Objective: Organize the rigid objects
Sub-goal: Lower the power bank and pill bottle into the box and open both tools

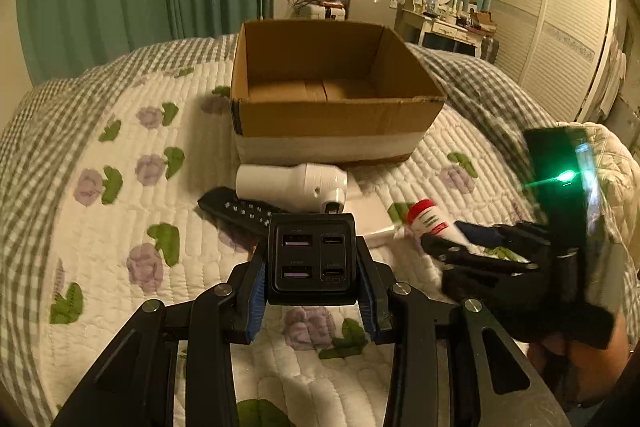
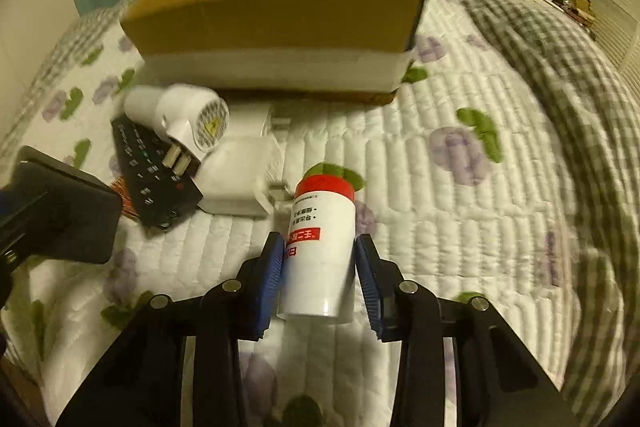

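My left gripper is shut on a black multi-port charger, held above the quilt with its ports facing the camera. In the right wrist view the same charger shows at the left edge. My right gripper is shut on a white bottle with a red cap, its blue pads against the sides and the cap pointing away. The left wrist view shows that bottle at the right, in front of the right gripper's dark body. An open cardboard box stands behind, with nothing seen inside it.
Just in front of the box lie a white cylindrical device, a black remote control and a white adapter block. All rest on a flowered quilt over a bed. Curtains, a dresser and a wardrobe stand beyond.
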{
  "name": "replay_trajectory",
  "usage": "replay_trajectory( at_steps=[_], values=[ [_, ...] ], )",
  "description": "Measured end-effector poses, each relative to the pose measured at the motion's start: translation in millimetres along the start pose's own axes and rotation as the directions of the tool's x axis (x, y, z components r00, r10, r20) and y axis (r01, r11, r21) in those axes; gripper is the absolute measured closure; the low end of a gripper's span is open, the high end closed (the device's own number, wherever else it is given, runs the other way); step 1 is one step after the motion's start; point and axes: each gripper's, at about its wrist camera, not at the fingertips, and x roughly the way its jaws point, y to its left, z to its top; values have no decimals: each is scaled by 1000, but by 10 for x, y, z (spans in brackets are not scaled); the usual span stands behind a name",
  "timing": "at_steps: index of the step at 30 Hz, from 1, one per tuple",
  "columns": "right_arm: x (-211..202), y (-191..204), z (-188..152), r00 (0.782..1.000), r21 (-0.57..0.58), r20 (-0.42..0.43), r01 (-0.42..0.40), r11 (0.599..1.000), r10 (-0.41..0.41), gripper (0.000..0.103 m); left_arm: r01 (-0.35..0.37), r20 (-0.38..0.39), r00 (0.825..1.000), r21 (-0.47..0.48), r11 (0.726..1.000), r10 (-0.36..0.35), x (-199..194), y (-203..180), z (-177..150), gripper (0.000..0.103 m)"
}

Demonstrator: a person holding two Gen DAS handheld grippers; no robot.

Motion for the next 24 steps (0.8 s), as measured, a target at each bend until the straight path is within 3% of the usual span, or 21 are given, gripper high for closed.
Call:
replay_trajectory(
  at_steps=[6,13,19,24],
  values=[
    [-631,-67,297,991,9,136,-13,1000,11,67,21,49,999,22,1000,-22,-300,-101,296,65],
    [-1311,-76,983,948,-40,313,-39,998,50,67,17,133,991,39,999,-22,-468,-144,1040,65],
    [-1346,-194,1586,932,-44,351,-80,996,91,67,12,93,996,67,998,-18,-9,-141,1614,65],
    [-955,-230,1858,941,-60,329,-60,996,77,67,1,27,1000,76,997,-4,588,-98,1711,65]
  ],
)
